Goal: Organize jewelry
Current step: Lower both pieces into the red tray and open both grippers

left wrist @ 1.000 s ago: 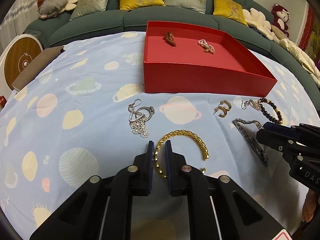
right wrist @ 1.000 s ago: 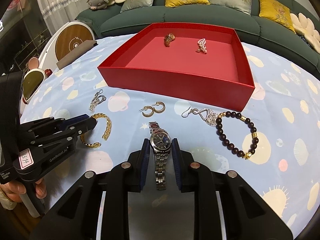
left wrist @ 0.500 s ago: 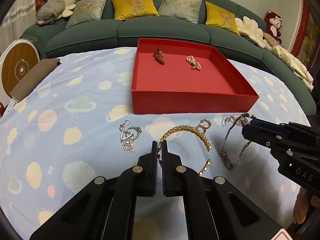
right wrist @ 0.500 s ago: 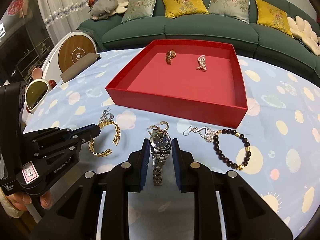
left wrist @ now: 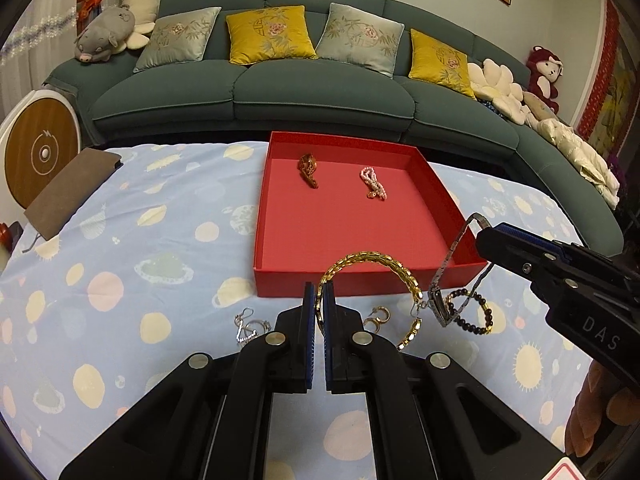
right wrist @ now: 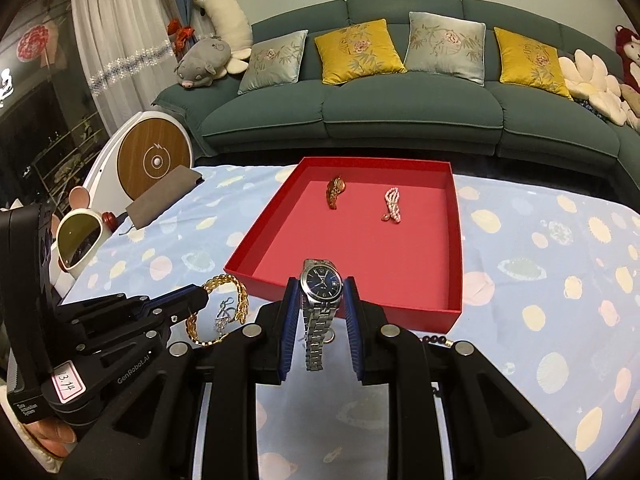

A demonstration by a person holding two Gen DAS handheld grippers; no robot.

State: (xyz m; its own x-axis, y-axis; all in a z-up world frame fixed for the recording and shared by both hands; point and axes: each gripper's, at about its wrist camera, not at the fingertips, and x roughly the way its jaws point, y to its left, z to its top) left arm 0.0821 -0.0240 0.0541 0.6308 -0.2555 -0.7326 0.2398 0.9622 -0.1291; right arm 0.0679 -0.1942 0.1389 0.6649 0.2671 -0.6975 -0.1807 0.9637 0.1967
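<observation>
the gold chain bracelet (left wrist: pixel 370 266) hangs clear of the cloth, pinched at one side by the left gripper (left wrist: pixel 319 300), whose pads are closed tight on its links. just to its right the silver watch (right wrist: pixel 321 285) is clamped by its case between the pads of the right gripper (right wrist: pixel 320 294), the steel band dangling below. both pieces are lifted in front of the near wall of the red box (left wrist: pixel 280 284), which already holds a brown piece (left wrist: pixel 308 168) and a pink bead strand (left wrist: pixel 373 182) on its floor.

the step in hand looks like the carry: two pieces picked up, not yet over the box. the next move calls for bringing both grippers forward past the near wall, lowering over bare floor, then letting go. silver earrings (left wrist: pixel 250 326), gold hoops (left wrist: pixel 378 318) and a dark bead bracelet (left wrist: pixel 468 314) lie on the planet-print cloth (left wrist: pixel 140 248).
</observation>
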